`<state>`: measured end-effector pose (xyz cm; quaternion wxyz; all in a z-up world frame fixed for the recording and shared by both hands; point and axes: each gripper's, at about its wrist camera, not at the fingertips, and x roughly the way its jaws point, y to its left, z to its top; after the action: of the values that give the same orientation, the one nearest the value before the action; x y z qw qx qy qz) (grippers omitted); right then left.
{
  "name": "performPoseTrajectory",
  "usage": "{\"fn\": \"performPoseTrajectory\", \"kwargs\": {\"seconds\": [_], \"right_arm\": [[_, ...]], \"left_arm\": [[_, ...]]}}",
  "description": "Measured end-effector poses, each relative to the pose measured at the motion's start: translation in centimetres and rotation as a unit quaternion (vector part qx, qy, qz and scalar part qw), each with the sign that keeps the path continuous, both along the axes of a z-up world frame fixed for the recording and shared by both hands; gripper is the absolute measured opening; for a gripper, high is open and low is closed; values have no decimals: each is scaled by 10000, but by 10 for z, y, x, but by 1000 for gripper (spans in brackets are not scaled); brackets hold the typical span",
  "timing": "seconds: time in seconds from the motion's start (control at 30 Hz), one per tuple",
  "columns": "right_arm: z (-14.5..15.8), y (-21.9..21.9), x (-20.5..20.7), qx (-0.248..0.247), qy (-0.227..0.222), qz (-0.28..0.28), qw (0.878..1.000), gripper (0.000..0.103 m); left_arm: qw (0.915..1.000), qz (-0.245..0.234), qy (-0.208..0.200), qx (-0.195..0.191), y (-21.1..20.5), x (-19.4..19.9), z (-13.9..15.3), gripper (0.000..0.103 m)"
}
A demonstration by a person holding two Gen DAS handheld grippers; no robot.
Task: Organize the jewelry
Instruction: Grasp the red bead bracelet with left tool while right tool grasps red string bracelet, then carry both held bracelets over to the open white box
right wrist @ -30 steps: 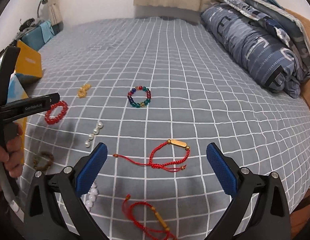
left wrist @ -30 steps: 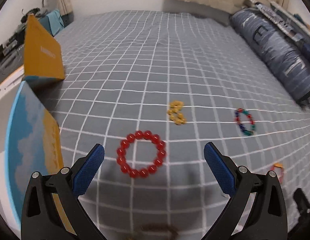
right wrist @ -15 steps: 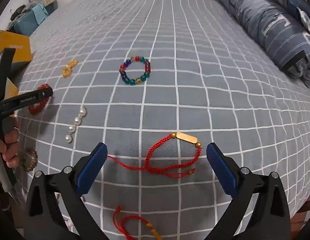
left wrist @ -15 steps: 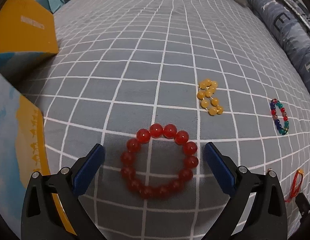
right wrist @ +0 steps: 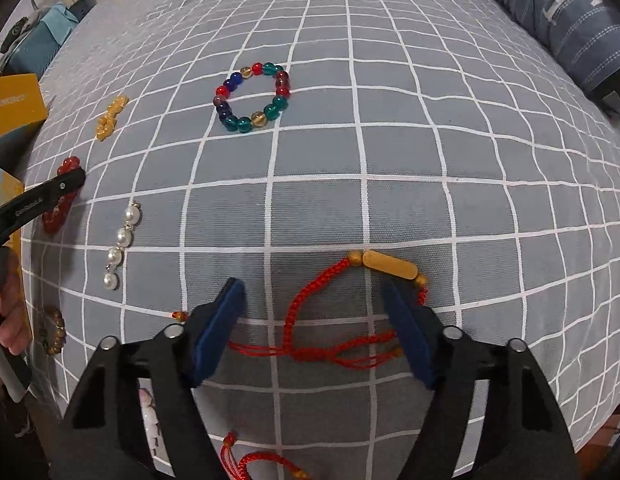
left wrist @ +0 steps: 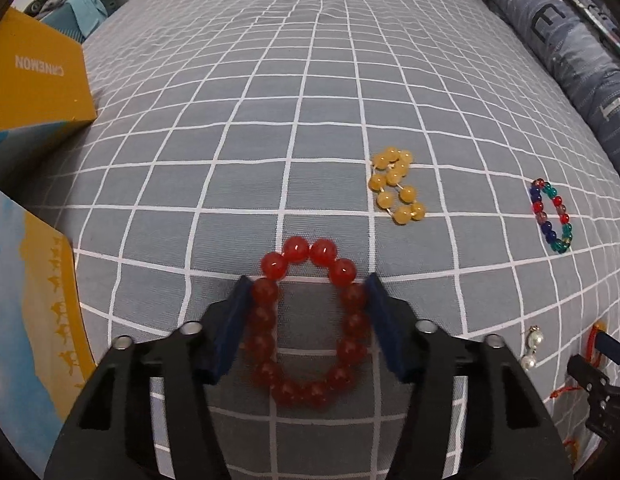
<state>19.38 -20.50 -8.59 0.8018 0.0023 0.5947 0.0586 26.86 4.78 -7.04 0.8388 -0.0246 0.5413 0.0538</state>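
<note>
A red bead bracelet (left wrist: pixel 310 324) lies on the grey checked bedspread (left wrist: pixel 310 80). My left gripper (left wrist: pixel 308 292) is down around it, its blue pads touching both sides of the ring. A red cord bracelet with a gold bar (right wrist: pixel 350 312) lies between the pads of my right gripper (right wrist: pixel 316 300), which is partly closed, with the pads not pressing it. A yellow bead bracelet (left wrist: pixel 398 190), a multicoloured bead bracelet (right wrist: pixel 251 96) and a pearl strand (right wrist: pixel 119 246) lie further out.
A yellow box (left wrist: pixel 33 80) and a blue and yellow box (left wrist: pixel 29 320) stand at the left. A brown bead bracelet (right wrist: pixel 53 330) and a second red cord bracelet (right wrist: pixel 265 464) lie near the front edge. A blue striped pillow (right wrist: pixel 582 12) is at the right.
Both grippers have come down to the bedspread and narrowed. The left one has closed in on the red bead bracelet, the right one around the red cord bracelet.
</note>
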Motion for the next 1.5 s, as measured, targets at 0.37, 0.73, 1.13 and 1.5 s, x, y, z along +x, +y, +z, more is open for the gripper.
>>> {"fn": "performPoseTrajectory", "kwargs": {"seconds": [0.37,0.73,1.13,1.5], "right_arm": [[9,-19,0,60,167,-156,9997,4],[28,-33,-7,86,0,-191,9998,3],[51,-35,-10,85,-220,-129,9996,3],[61,-19,-10,7,-419,-39,9991,3]], "left_arm": [[9998,-129,-21,-144,-12,-17,7,13],[9995,-187,-3,-250,-22,-31,18,13],[9993,-214,-122,-293,-28,-48,38,13],[9988,-268,-305,-265,-28,-61,62,13]]}}
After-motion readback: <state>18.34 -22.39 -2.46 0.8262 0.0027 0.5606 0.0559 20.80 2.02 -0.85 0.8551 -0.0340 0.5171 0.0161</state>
